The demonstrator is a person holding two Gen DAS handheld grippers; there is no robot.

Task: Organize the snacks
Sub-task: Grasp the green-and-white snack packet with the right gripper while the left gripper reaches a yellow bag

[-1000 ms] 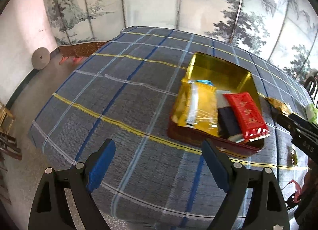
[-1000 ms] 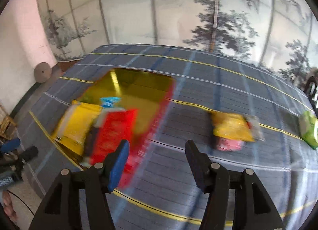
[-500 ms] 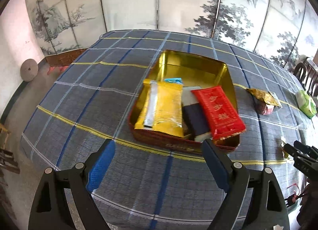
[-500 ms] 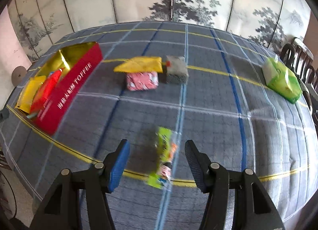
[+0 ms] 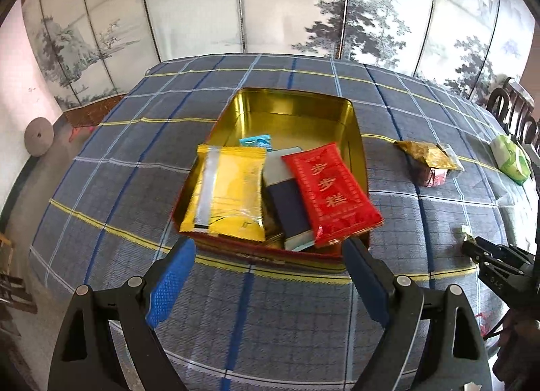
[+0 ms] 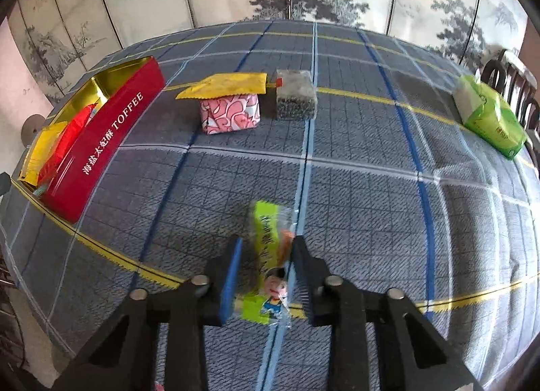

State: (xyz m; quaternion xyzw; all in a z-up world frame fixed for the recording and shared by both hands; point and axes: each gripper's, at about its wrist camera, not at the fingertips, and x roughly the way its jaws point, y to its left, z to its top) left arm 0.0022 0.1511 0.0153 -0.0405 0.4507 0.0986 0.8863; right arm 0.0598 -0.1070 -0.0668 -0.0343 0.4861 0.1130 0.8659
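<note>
Snacks partly fill our toffee tin (image 5: 351, 128); our right gripper (image 6: 265, 264) is closing on a green packet (image 6: 268, 242); our left gripper (image 5: 270, 276) gapes empty; several snacks remain on the counter (image 6: 371, 208).

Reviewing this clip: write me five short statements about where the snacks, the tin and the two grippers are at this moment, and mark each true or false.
1. The right gripper has a green snack packet between its closing jaws. True.
2. The left gripper holds the red packet. False: its jaws stand wide with nothing between them, near the tin's front edge.
3. The tin is empty. False: the red packet, a yellow packet and others lie in it.
4. A yellow-gold packet rests on top of a pink patterned packet. True.
5. The green tissue pack lies in the tin. False: it lies on the tablecloth, far to the right.
</note>
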